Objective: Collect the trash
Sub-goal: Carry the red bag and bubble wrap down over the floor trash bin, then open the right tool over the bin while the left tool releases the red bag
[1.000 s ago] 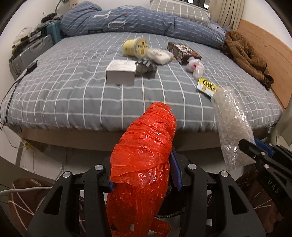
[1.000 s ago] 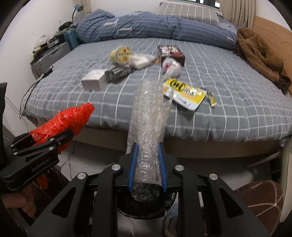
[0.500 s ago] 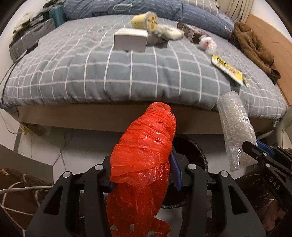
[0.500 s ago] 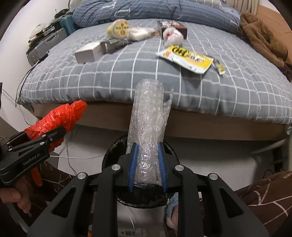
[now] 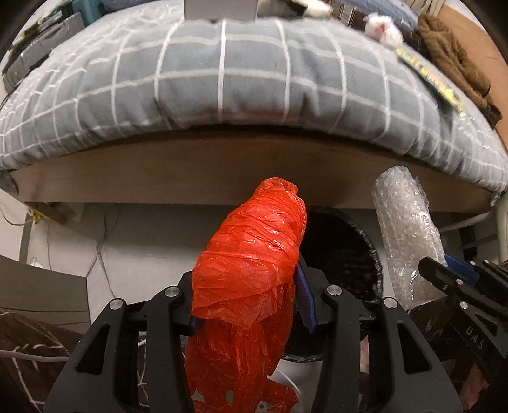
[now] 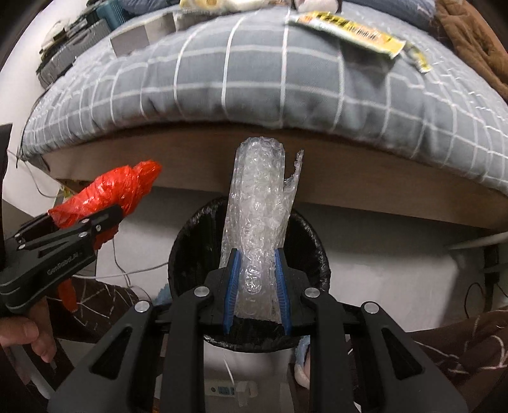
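Red plastic bag [image 5: 250, 254] in left fingers, bubble wrap [image 6: 258, 203] in right, above black bin [image 6: 190, 241]

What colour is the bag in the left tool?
Bright red-orange bag; clearest in the left wrist view.

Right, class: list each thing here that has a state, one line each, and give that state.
Left claw: shut on the red plastic bag.
Right claw: shut on the bubble wrap.
Bin: open, below both claws.
Yellow wrapper: lying flat on the bed.
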### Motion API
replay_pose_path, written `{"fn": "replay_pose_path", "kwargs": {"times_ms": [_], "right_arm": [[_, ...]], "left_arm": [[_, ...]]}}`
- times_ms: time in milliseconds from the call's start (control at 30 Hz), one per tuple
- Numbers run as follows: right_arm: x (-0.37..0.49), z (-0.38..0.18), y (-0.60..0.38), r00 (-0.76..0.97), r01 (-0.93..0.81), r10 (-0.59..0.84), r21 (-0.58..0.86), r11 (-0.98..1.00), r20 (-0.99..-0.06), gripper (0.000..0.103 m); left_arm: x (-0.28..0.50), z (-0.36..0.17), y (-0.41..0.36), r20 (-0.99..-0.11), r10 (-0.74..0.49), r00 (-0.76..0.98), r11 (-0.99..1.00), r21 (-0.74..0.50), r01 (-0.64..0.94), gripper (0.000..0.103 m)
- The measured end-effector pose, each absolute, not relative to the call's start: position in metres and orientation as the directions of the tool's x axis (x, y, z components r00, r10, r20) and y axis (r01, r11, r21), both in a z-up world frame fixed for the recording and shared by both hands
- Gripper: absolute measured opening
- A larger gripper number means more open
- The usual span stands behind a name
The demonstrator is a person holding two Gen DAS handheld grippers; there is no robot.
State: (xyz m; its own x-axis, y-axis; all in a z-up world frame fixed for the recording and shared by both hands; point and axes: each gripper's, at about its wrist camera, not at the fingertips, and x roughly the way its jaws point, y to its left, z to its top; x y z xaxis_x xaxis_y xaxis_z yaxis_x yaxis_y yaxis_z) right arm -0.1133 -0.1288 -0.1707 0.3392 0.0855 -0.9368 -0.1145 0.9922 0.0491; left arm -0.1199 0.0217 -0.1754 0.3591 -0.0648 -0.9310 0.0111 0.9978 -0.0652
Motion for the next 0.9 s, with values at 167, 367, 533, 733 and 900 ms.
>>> {"fn": "replay_pose_path", "kwargs": {"times_ms": [167, 367, 533, 733, 900], "right_arm": [[-0.104, -0.191, -0.122, 0.287, -0.111, 0.083, 0.053, 0.992, -0.954, 0.021], [-0.098, -0.206, -0.112, 0.251, -0.121, 0.087, 0.058, 0.991, -0.964, 0.021], [-0.095, -0.217, -0.102, 0.24, -0.125, 0.075, 0.046, 0.991, -0.968, 0.025], [-0.093, -0.217, -0.108, 0.262, -0.108, 0.053, 0.026, 0.994, -0.964, 0.041], [-0.095, -0.21, -0.117, 0.29, -0.081, 0.027, 0.004, 0.997, -0.957, 0.06]], "left_arm": [[-0.115, -0.187, 0.027, -0.939, -0.069, 0.336, 0.998, -0.07, 0.01, 0.045], [-0.114, -0.193, 0.036, -0.944, -0.068, 0.323, 0.997, -0.076, -0.011, 0.045], [-0.117, -0.195, 0.044, -0.945, -0.06, 0.321, 0.997, -0.074, -0.033, 0.045], [-0.118, -0.198, 0.047, -0.946, -0.056, 0.321, 0.997, -0.073, -0.041, 0.045], [-0.118, -0.199, 0.036, -0.944, -0.071, 0.323, 0.997, -0.081, -0.016, 0.045]]}}
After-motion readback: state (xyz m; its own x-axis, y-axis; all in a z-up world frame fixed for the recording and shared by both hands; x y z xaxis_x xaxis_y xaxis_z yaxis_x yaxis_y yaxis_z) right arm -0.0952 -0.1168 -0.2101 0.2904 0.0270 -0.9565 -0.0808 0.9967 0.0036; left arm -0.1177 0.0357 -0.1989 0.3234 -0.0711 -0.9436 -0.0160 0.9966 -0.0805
